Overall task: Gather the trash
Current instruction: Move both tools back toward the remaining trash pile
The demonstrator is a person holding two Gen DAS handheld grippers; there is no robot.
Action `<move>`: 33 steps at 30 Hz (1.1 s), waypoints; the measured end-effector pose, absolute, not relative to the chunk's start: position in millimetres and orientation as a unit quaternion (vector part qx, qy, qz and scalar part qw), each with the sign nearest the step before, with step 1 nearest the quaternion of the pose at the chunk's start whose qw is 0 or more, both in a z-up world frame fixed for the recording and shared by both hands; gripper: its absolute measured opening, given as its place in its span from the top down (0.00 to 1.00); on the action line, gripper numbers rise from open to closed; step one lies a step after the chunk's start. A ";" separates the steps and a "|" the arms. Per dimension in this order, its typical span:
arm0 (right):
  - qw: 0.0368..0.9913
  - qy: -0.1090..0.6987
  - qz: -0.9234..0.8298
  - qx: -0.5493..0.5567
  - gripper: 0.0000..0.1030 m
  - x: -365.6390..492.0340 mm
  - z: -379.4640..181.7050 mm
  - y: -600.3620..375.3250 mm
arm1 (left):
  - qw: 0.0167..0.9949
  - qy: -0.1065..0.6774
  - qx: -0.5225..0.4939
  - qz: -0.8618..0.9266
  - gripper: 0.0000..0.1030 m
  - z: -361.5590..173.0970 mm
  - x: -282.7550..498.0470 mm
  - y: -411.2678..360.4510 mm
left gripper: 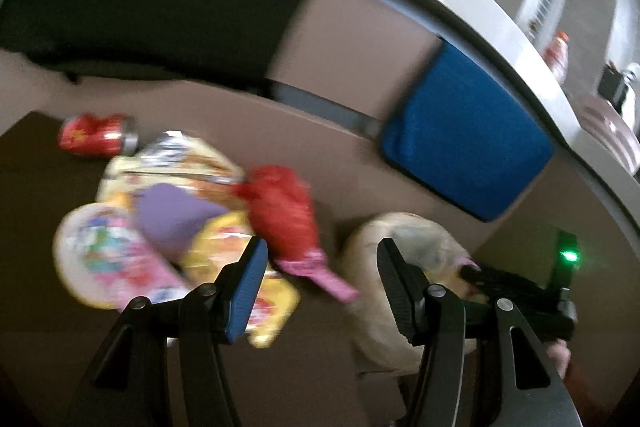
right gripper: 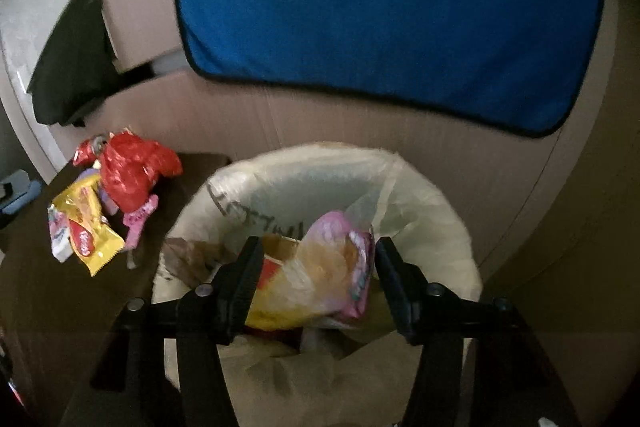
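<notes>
Several wrappers [left gripper: 208, 227] and a red can [left gripper: 96, 137] remain on the dark counter [left gripper: 40, 307] beside the lined bin [right gripper: 420, 195]. Right hand-held gripper [right gripper: 316, 279] released above the bin's pink packet [right gripper: 344, 267]; left hand-held gripper [left gripper: 320, 287] released, empty.

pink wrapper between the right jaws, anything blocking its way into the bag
Nothing visible. The right gripper is open, and the pink wrapper sits loose between its jaws right over the lined bag's open mouth, with only earlier trash below.
</notes>
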State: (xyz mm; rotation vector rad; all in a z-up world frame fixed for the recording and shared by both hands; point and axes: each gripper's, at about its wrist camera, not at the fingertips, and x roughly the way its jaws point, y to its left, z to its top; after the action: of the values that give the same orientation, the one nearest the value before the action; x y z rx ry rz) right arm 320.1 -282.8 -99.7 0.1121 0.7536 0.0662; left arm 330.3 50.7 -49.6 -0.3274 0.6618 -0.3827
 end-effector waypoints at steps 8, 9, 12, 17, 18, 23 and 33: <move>0.942 0.332 0.026 0.041 0.40 308.4 -72.1 -265.3 | 0.924 0.319 -0.170 -0.129 0.44 -62.8 307.9 118.5; 0.945 0.323 0.031 0.040 0.38 307.5 -68.1 -261.5 | 0.925 0.317 -0.168 -0.126 0.44 -62.8 305.2 123.9; 0.951 0.301 0.051 0.036 0.31 305.9 -58.6 -244.4 | 0.931 0.310 -0.158 -0.115 0.44 -62.5 294.6 140.5; 0.945 0.301 0.128 0.023 0.31 318.7 -56.1 -192.3 | 0.928 0.314 -0.169 -0.105 0.44 -68.9 288.9 161.1; 0.941 0.308 0.139 0.017 0.31 323.5 -59.1 -181.0 | 0.927 0.316 -0.172 -0.103 0.44 -71.1 288.4 164.7; 0.918 0.354 0.180 -0.013 0.31 358.0 -86.9 -126.1 | 0.924 0.323 -0.181 -0.093 0.44 -81.9 281.3 189.2; 0.885 0.431 0.171 -0.035 0.42 419.1 -143.2 -88.4 | 0.918 0.327 -0.203 -0.090 0.44 -95.2 270.6 227.8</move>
State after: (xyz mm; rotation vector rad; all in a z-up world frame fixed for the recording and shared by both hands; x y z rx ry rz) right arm 419.1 -88.4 -143.2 -0.0731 0.8974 0.3547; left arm 270.6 227.8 -95.2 -0.4180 0.6733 -0.1849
